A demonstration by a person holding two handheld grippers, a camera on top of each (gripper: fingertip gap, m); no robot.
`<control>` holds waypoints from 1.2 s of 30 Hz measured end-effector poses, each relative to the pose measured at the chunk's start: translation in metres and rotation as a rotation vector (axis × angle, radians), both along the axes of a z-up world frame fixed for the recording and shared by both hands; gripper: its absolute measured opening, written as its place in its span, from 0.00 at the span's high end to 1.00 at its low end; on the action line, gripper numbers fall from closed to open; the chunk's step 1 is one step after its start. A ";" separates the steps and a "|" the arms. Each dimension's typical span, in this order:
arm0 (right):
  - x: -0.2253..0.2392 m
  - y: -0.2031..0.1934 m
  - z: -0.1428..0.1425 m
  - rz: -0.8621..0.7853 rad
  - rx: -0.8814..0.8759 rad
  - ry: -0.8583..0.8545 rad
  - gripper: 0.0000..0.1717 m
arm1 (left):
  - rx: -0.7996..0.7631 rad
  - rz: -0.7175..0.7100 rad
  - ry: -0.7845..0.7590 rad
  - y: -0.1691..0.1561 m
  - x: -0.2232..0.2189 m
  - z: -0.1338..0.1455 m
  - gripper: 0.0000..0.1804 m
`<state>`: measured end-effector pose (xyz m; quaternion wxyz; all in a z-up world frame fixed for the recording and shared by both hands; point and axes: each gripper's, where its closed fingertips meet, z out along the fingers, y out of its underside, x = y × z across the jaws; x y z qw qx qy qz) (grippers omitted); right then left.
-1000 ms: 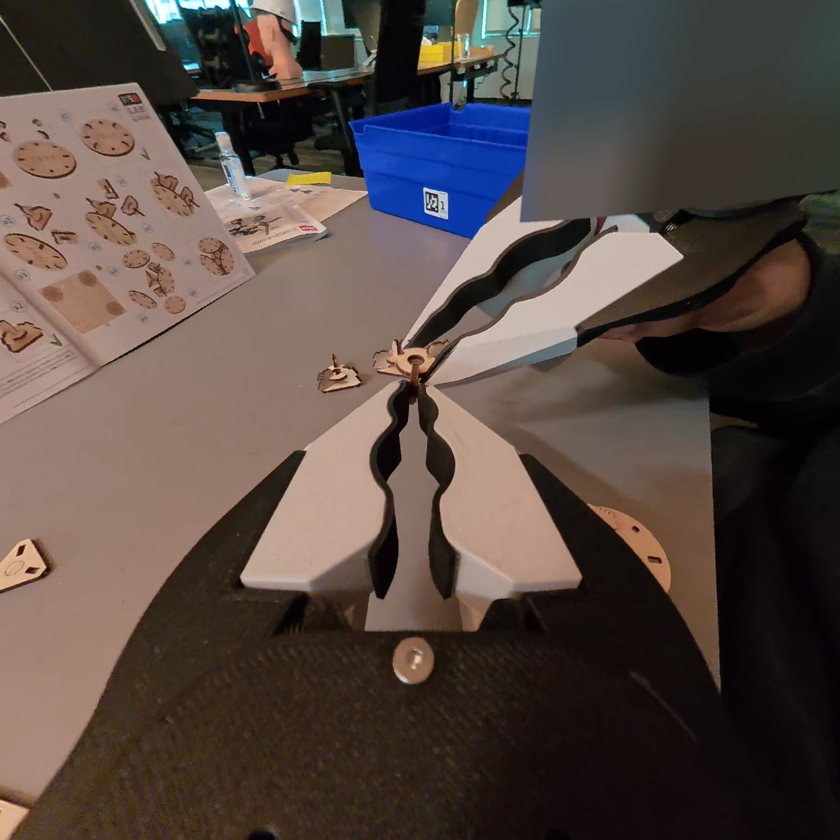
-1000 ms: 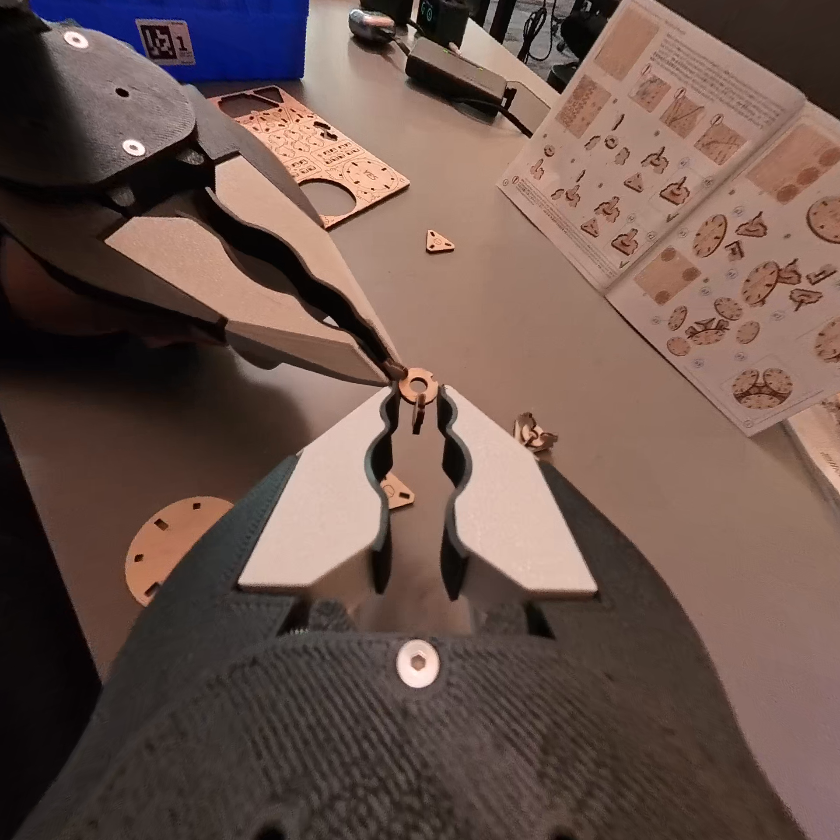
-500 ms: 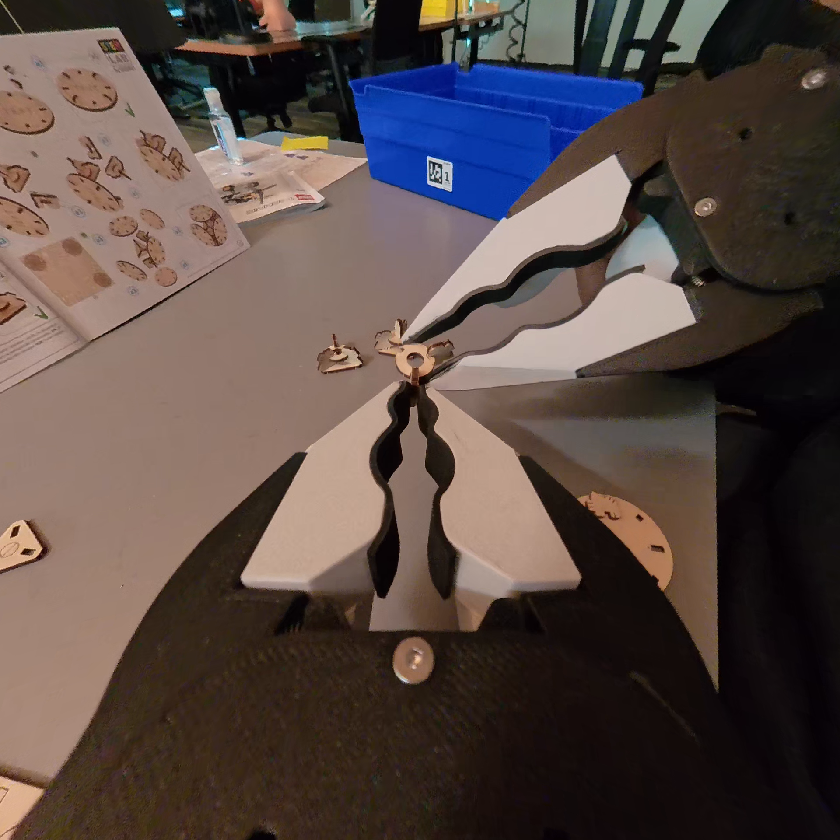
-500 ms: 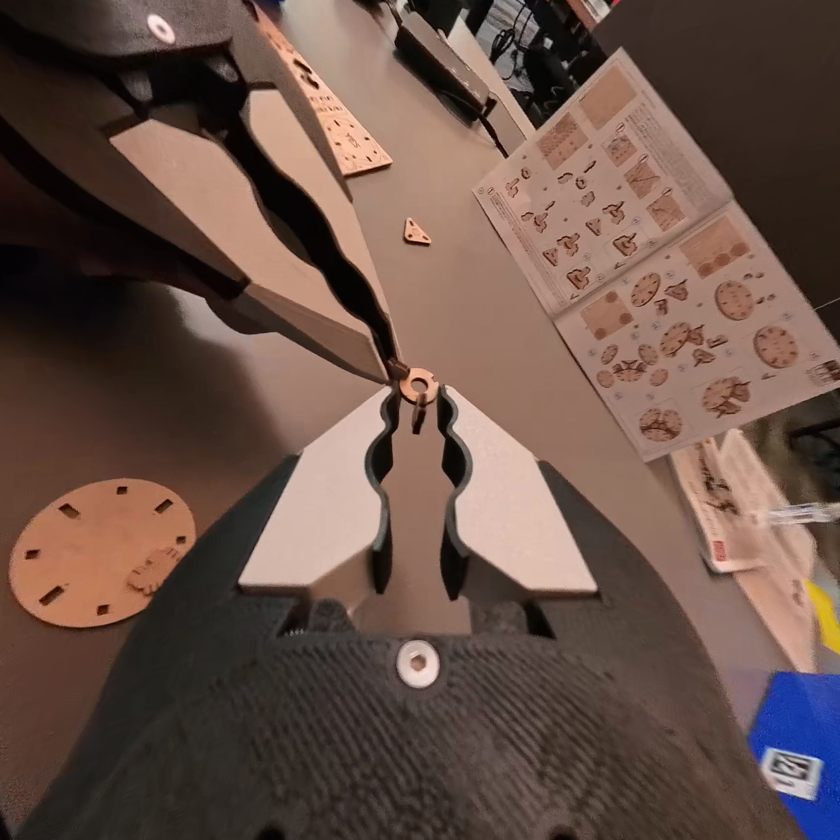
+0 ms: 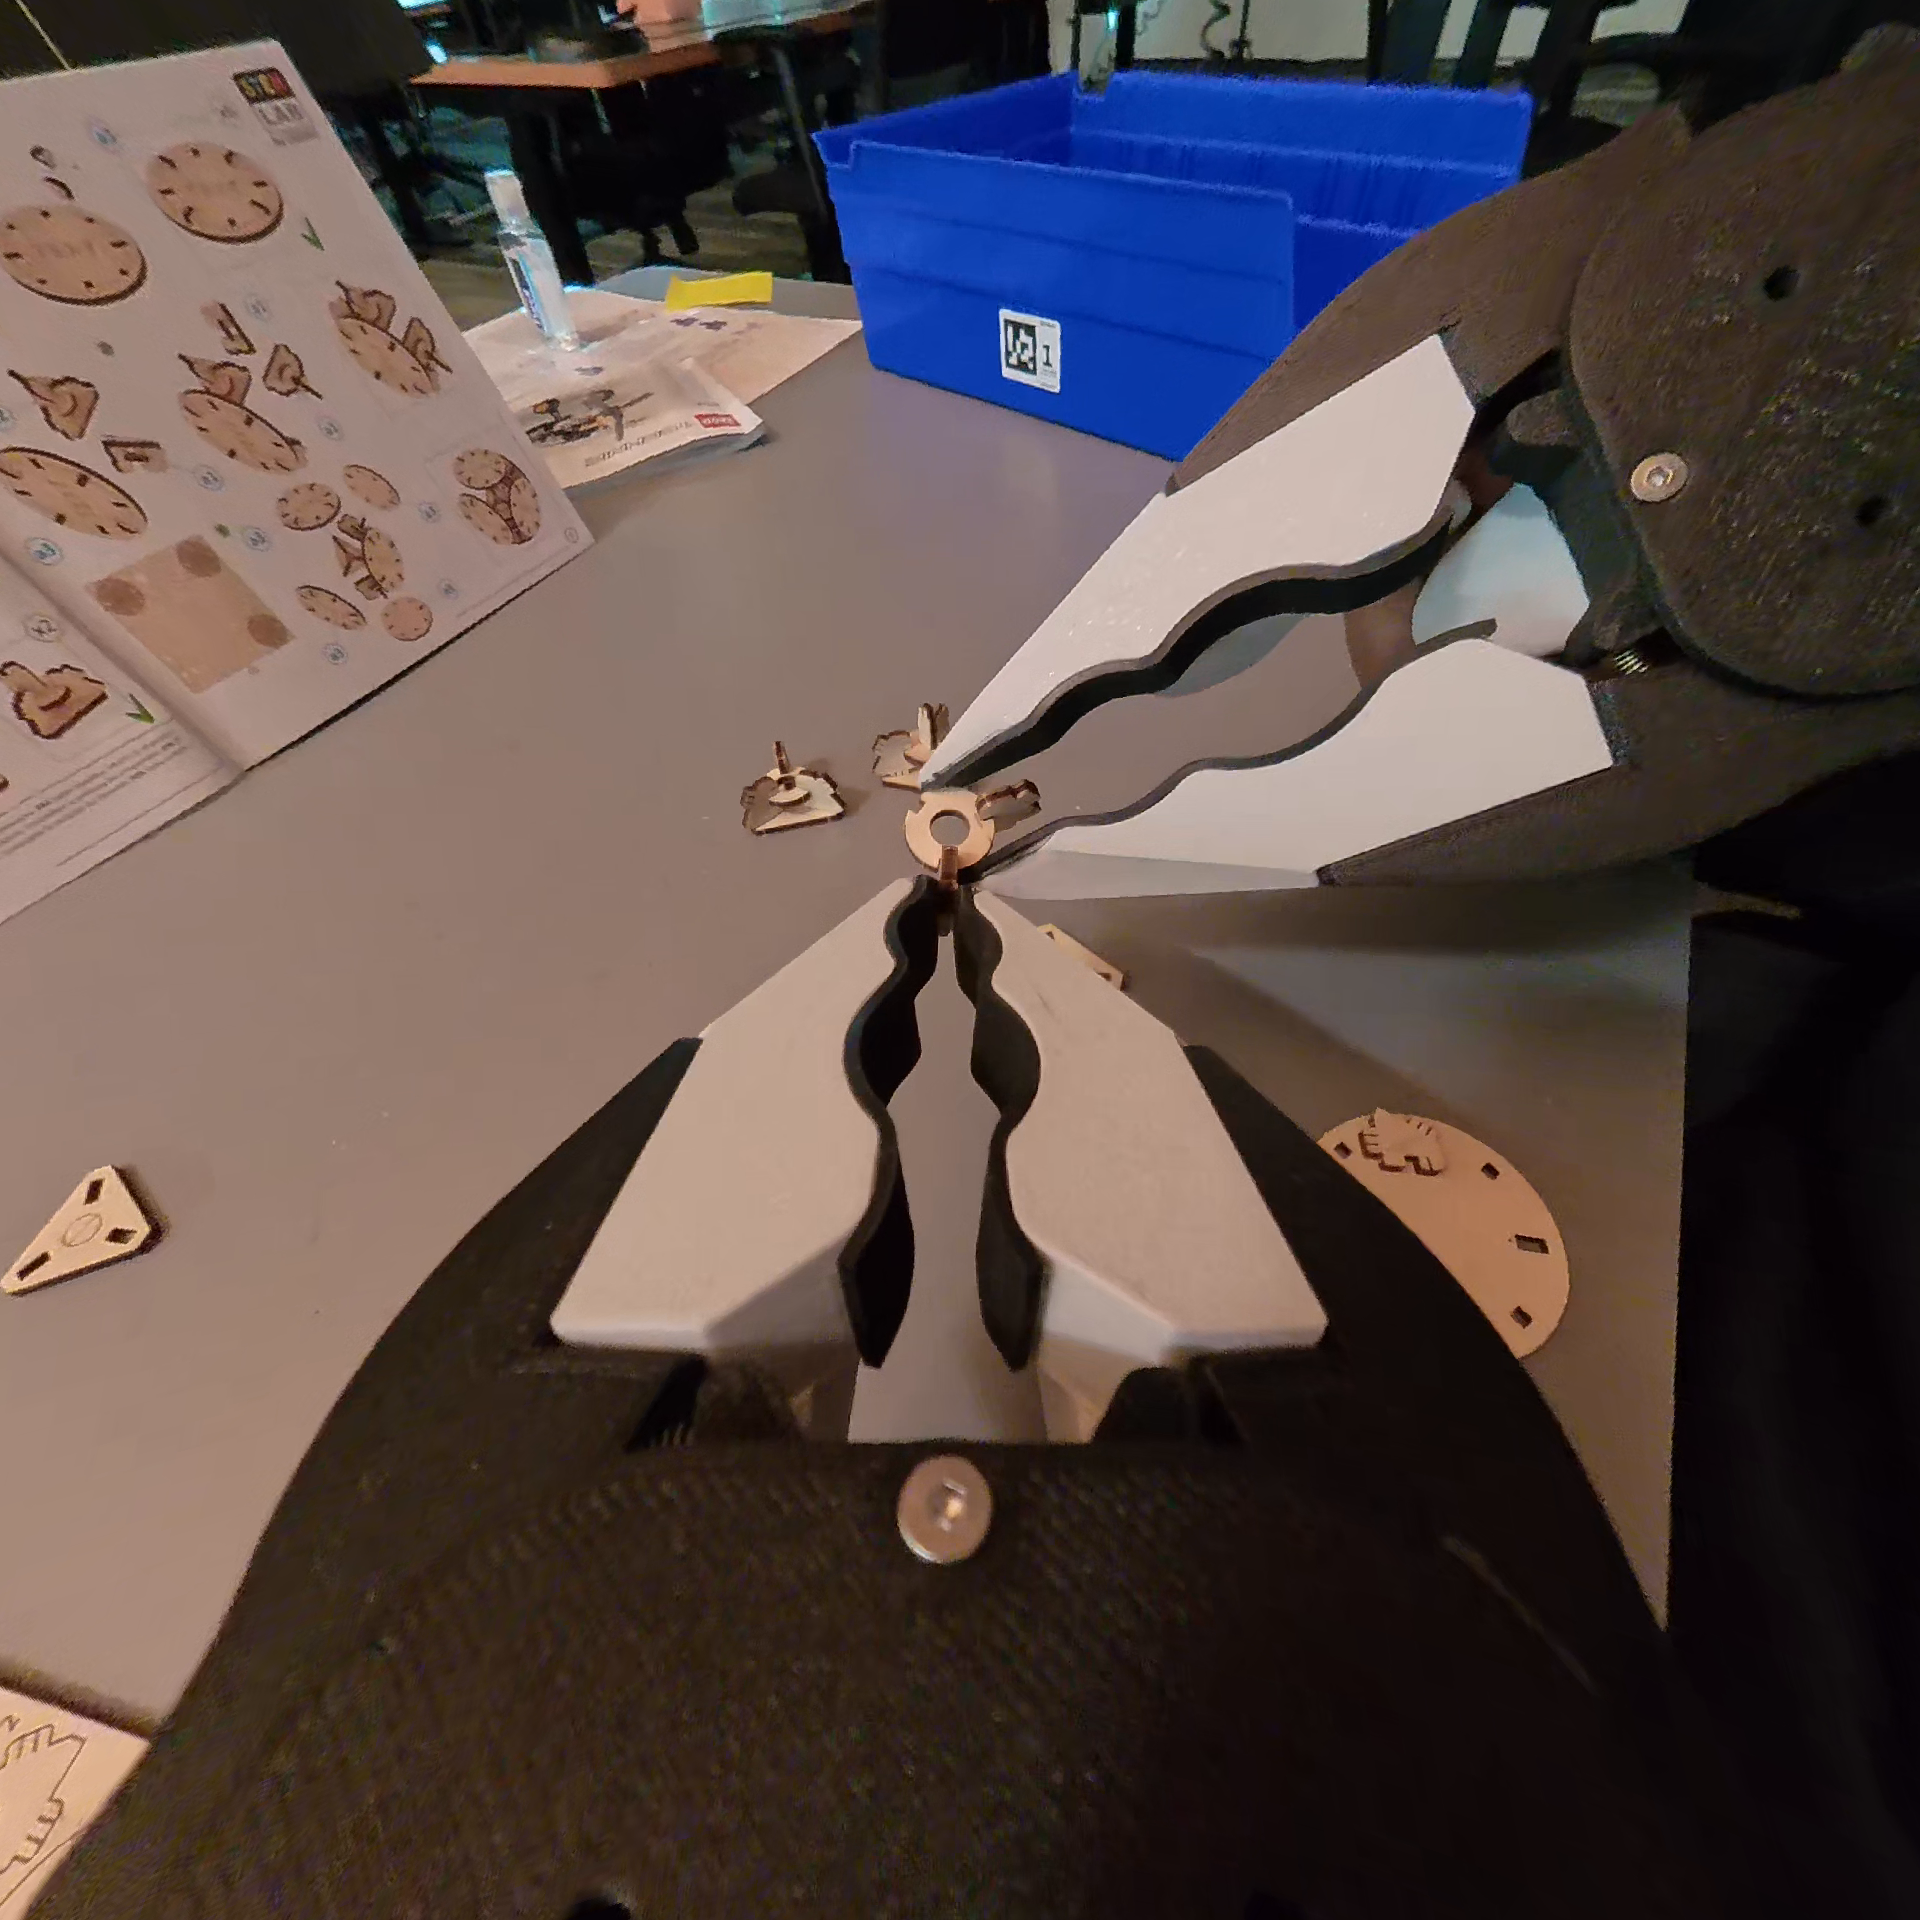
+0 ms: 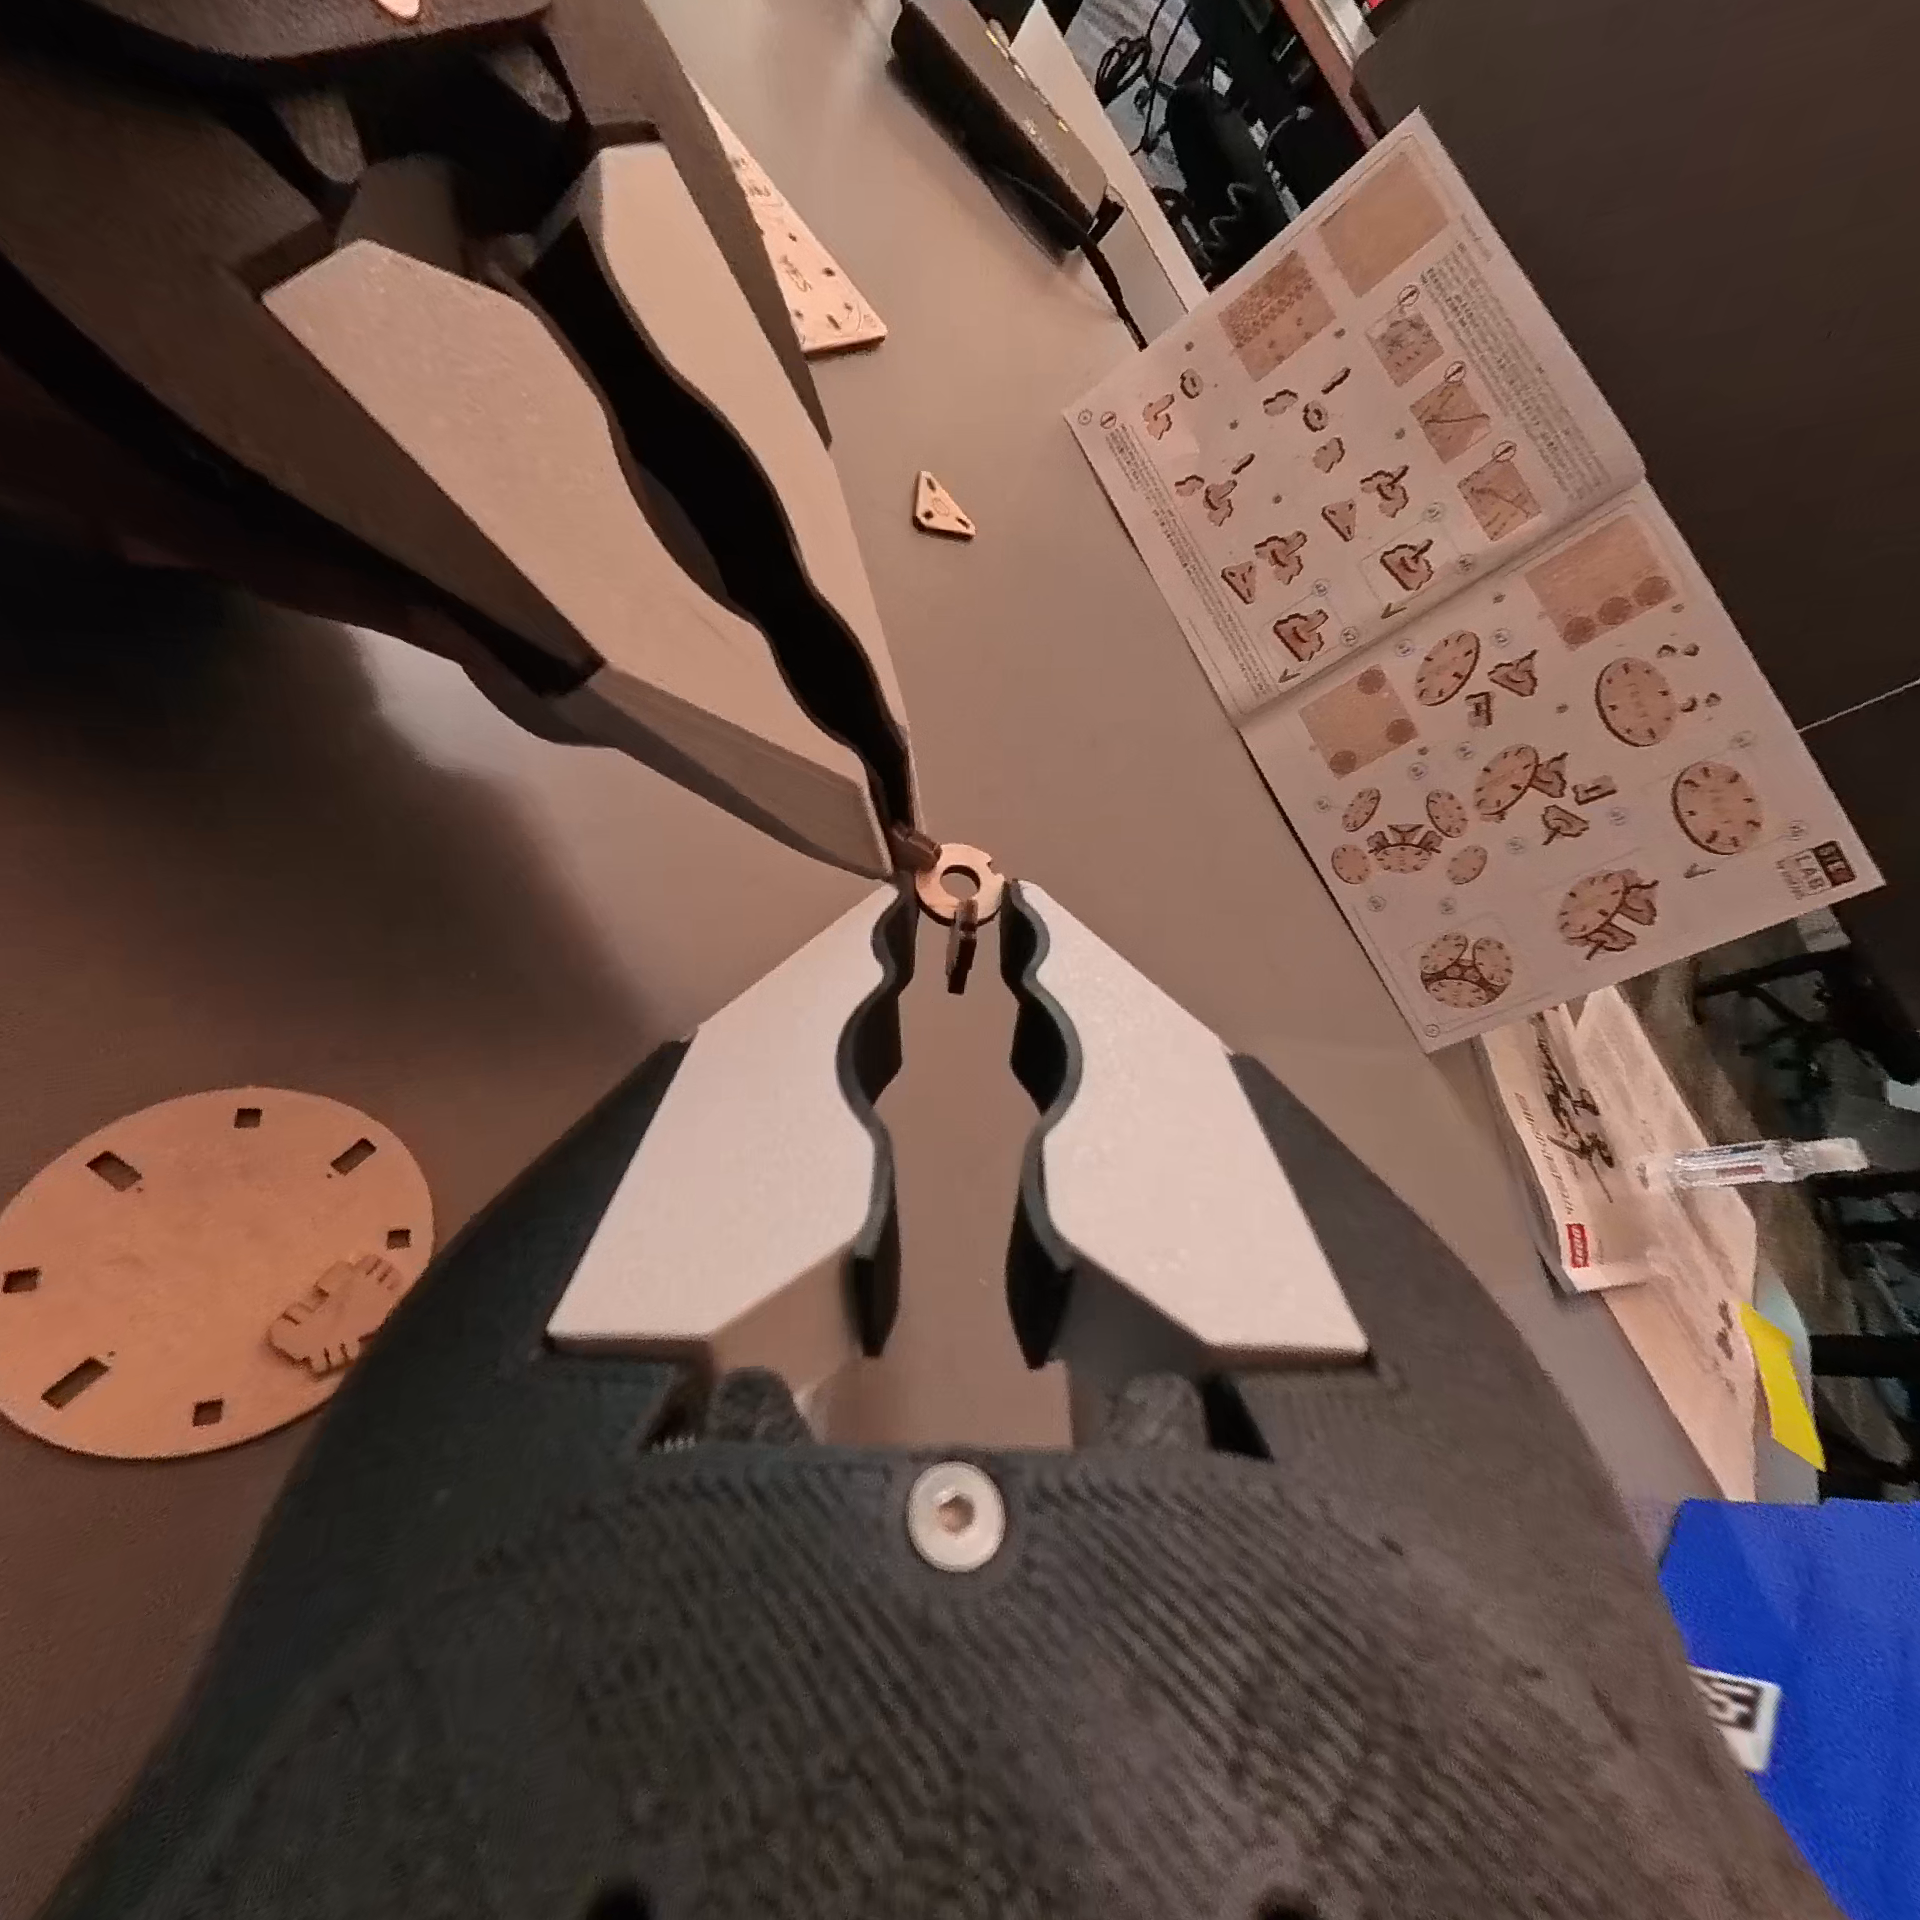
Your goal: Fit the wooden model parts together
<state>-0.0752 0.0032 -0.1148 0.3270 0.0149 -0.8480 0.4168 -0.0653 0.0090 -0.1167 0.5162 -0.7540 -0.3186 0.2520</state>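
My left gripper (image 5: 943,896) is shut on a thin wooden peg (image 5: 945,868) whose far end meets the rim of a small wooden ring (image 5: 943,831). My right gripper (image 6: 958,902) is shut on that ring (image 6: 958,883), one pad on each side, and holds it above the grey table (image 5: 416,935). A small dark wooden tab (image 6: 961,951) sticks from the ring back between the right fingers. In the right wrist view the left gripper (image 6: 896,844) comes in from the upper left with the peg (image 6: 914,847) at its tips. In the left wrist view the right gripper (image 5: 966,828) enters from the right.
An open instruction booklet (image 5: 208,416) lies at the left. A blue bin (image 5: 1091,270) stands at the back. Two small wooden assemblies (image 5: 792,805) sit just beyond the ring. A slotted wooden disc (image 5: 1455,1236) lies at the near right, and a triangular piece (image 5: 83,1231) at the near left. The grippers are tip to tip, or close to it.
The right gripper has rolled with the ring still in its grasp, so its view of the table has tilted. The left gripper stays shut on the peg at the ring.
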 end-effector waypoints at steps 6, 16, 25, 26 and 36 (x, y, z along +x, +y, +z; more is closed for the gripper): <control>0.001 0.000 -0.003 0.004 0.032 0.034 0.92 | -0.015 0.001 -0.008 0.000 0.000 -0.003 1.00; 0.000 0.001 0.000 0.041 -0.007 -0.002 0.91 | -0.013 -0.004 0.029 0.002 -0.001 0.001 1.00; -0.001 0.004 0.004 0.078 -0.112 -0.179 0.91 | 0.076 -0.056 0.036 0.004 0.003 0.010 0.84; 0.000 0.004 0.004 0.085 -0.125 -0.209 0.91 | 0.090 -0.060 0.031 0.003 0.003 0.011 0.84; -0.001 0.007 0.002 0.129 -0.249 -0.493 0.91 | 0.206 -0.103 -0.029 -0.001 0.003 0.016 0.85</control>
